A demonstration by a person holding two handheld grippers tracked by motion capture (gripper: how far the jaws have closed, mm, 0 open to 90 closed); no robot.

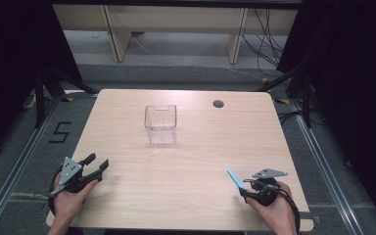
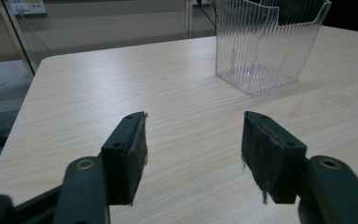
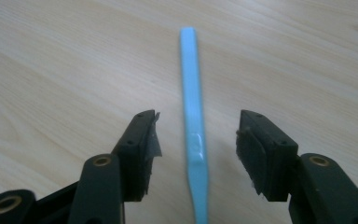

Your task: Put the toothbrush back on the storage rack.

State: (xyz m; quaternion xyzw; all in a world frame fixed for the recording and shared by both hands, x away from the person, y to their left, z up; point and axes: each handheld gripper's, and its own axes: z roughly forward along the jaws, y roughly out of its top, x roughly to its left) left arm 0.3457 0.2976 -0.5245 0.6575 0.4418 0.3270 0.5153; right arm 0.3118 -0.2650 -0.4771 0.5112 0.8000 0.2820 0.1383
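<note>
A light blue flat stick lies on the wooden table. My right gripper hangs over it, open, with the stick running between the two pads and neither pad touching it. From above, the blue stick pokes out toward the upper left from my right gripper near the table's front right. A clear ribbed plastic bin stands upright behind the table's middle. My left gripper rests at the front left edge, open and empty, and points toward the clear bin. Its pads are spread wide.
A round cable hole sits in the table's back right. Black frame legs and cables stand on the floor around the table. A pale wooden cabinet runs along the back.
</note>
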